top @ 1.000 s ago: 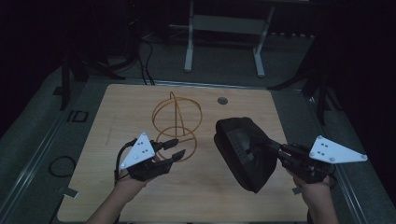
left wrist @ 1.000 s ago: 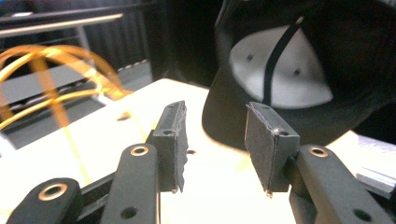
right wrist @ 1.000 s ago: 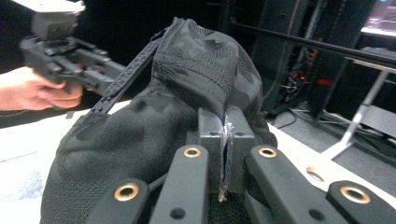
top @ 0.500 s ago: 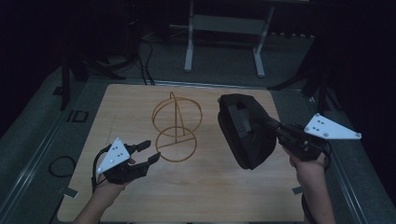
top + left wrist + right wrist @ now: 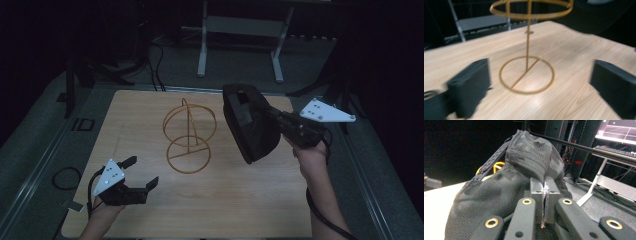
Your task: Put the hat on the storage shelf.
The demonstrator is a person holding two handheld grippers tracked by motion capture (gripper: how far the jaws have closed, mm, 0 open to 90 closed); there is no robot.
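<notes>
my right gripper [image 5: 274, 116] is held up over the right side of the worktop [image 5: 235, 200], its jaws pinched tight on a black mesh bag [image 5: 250, 127]. in the right gripper view the two jaws sit pressed together with a thin edge of the bag's [image 5: 506, 185] fabric caught between them, and the rest of the bag bulges away in front of the camera, a black strap [image 5: 491, 162] running up its left edge. from the high view the bag hangs off the worktop, tilted, with its open top towards the far side and its lower end lowest, just to the right of the gold wire stand [image 5: 189, 135]. bag and stand look apart, though from above i cannot tell how near they come.

the stand sits upright near the middle of the worktop: a flat ring at the base with a bar across it, a thin post rising from it, and an upper ring on top. the left gripper view looks straight at the stand [image 5: 527, 72], base ring flat on the wood, upper ring cut off at the top edge.

my left gripper [image 5: 142, 172] is low at the near left corner of the worktop, jaws spread wide with nothing between them, pointing towards the stand and well short of it. its grey plate [image 5: 111, 176] faces up.
</notes>
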